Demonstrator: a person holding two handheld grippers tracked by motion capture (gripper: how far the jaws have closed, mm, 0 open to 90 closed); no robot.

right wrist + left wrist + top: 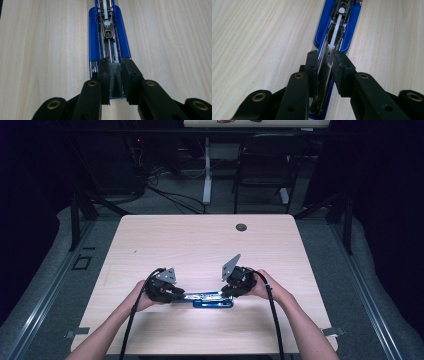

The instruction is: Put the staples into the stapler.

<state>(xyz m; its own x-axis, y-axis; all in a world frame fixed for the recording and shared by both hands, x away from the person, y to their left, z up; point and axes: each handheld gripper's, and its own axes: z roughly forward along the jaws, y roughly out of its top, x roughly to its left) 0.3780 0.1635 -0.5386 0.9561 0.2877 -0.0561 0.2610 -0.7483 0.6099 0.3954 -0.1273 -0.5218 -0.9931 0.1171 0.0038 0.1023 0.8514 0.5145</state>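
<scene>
Stapler [207,299] lies open near my edge of table [200,240], blue base flat, magazine channel exposed. My left gripper [325,62] clamps metal top arm at one end. My right gripper [115,66] is pinched on strip of staples [115,80] over channel at other end. Stapler stiff, fairly heavy, metal slick: grip by sides. Strip brittle, light: squeeze flanks gently, keep level.

A: Item, stapler [207,299]: where?
B: On the bench [200,240], near its front edge, lying crosswise; opened out flat.
A: Left tongs [176,294]?
B: At the stapler's left end, closed on its metal arm [324,75].
A: Right tongs [227,292]?
B: At its right end; a strip of staples [115,80] between them, over the channel.
A: Behind?
B: A chair [262,165] beyond the bench's far edge.
</scene>
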